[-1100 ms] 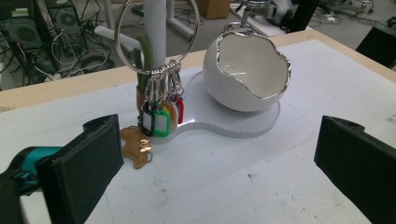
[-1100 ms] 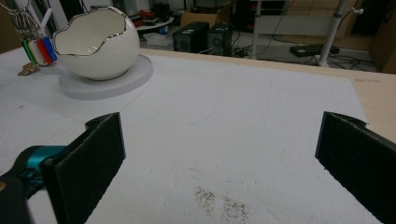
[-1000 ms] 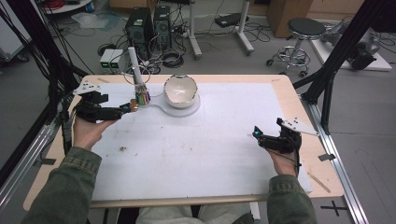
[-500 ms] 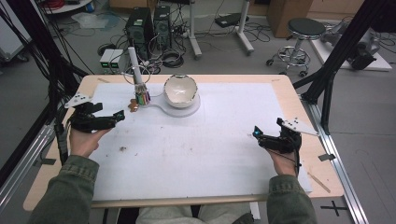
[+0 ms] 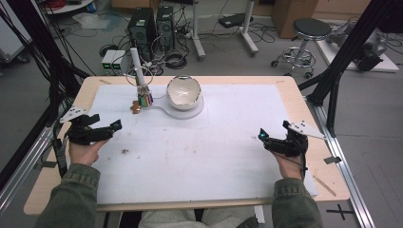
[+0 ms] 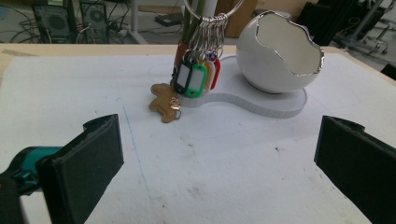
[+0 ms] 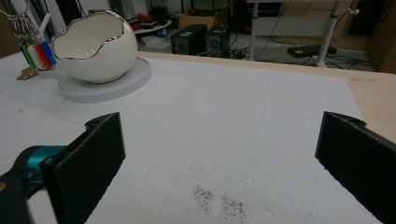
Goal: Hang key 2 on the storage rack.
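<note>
At the far left of the counter [image 5: 304, 95], the bunch of coloured plastic key tags on metal rings [image 6: 198, 77] hangs from the upright stand, beside the white eggshell-shaped ceramic bowl [image 6: 278, 51]. Left tool [image 5: 102, 132]: jaws wide apart, empty. Right tool [image 5: 272, 140]: likewise, well apart. Advance the left tool level, centring both jaws on the tags before closing.
</note>
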`<control>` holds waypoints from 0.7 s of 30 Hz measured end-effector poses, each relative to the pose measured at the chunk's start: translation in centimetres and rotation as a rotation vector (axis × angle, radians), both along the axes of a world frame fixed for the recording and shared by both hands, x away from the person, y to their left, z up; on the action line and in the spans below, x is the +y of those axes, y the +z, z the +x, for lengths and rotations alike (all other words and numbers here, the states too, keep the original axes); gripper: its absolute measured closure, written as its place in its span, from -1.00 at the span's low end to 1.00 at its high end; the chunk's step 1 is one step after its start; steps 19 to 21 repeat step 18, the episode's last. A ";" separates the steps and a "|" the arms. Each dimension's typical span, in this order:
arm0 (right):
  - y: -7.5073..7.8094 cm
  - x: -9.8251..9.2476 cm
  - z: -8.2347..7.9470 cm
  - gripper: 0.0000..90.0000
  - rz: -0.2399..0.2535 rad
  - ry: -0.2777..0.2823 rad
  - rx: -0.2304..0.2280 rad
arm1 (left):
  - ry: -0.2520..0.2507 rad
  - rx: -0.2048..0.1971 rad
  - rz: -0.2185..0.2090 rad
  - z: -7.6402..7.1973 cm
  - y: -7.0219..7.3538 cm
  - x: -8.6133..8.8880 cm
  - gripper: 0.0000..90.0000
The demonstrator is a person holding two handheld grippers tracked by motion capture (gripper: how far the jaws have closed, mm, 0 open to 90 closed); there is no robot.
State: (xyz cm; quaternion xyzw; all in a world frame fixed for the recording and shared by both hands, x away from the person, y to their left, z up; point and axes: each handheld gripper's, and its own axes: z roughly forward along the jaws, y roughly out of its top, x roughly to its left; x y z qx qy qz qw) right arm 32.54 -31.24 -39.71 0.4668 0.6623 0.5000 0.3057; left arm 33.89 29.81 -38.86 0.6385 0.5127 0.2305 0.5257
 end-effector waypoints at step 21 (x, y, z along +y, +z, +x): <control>-0.2 -0.3 -0.3 -0.99 0.014 -0.011 0.007 | 0.122 -0.045 -0.053 -2.3 -1.8 2.1 -0.96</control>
